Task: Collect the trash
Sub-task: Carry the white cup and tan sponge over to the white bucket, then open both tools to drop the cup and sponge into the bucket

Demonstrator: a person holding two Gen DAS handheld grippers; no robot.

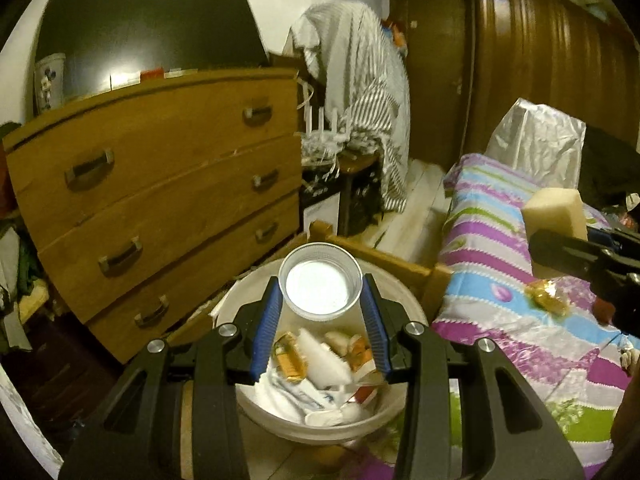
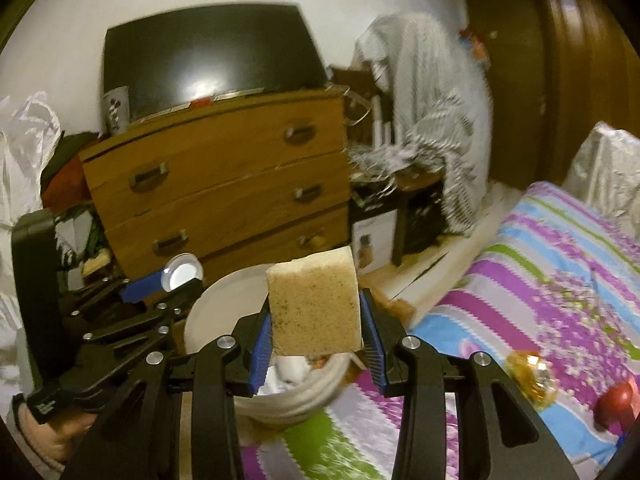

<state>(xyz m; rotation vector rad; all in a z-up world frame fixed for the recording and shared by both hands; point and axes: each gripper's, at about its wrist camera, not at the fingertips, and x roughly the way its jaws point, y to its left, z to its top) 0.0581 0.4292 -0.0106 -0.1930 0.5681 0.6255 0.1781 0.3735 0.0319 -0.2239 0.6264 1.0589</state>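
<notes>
My left gripper [image 1: 322,298] is shut on a clear plastic cup [image 1: 320,282], held above a white bucket [image 1: 404,412] with wrappers and paper trash inside. In the right wrist view that left gripper [image 2: 176,280] and the cup [image 2: 182,274] sit at the left, over the bucket's [image 2: 200,320] far rim. My right gripper [image 2: 316,320] is shut on a beige sponge [image 2: 314,304], just over the bucket's near side. The sponge [image 1: 556,210] also shows at the right edge of the left wrist view. A crumpled golden wrapper [image 2: 530,376] lies on the bed [image 2: 560,280].
A wooden chest of drawers [image 1: 160,196] stands behind the bucket, with a dark TV [image 1: 148,36] on top. Striped cloth [image 1: 360,92] hangs over furniture at the back. The striped bedspread [image 1: 500,280] fills the right. A red object [image 2: 616,402] lies on the bed.
</notes>
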